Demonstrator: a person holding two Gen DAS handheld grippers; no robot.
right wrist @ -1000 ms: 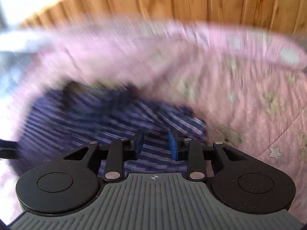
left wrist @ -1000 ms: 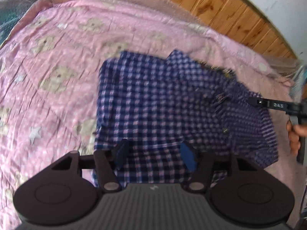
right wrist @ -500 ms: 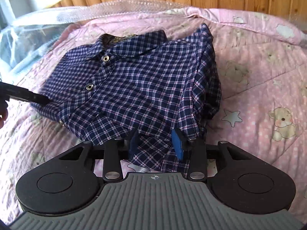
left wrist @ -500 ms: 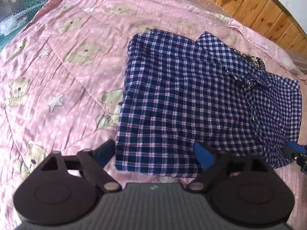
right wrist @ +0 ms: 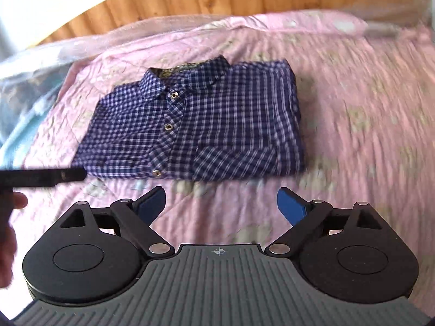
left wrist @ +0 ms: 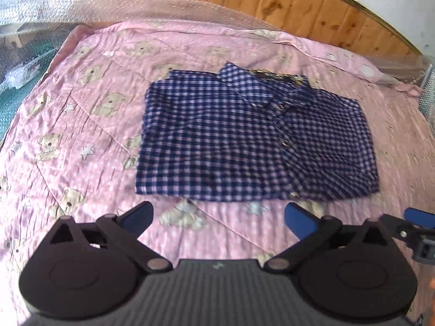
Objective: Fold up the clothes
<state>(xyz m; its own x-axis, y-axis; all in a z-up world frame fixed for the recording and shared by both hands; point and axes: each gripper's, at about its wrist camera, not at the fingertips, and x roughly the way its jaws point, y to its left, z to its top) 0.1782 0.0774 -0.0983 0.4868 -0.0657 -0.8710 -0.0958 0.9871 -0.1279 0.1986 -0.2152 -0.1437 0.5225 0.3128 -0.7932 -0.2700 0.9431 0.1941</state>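
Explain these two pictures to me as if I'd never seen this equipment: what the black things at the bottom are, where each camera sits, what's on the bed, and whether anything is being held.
No robot here: a person holds a handheld two-finger gripper in each hand, and each carries a wide-angle camera looking out along its fingers. One picture comes from the left gripper, the other from the right gripper; the black discs and ribbed grey body at the bottom are the tool itself, with blue pads on the fingers.

On the pink bear-print quilt lies a navy checked shirt, folded into a neat rectangle with collar and snap buttons facing up. Behind is a wooden headboard.

Nothing is held. Both grippers' jaws are opening, with only quilt between them, short of the shirt.
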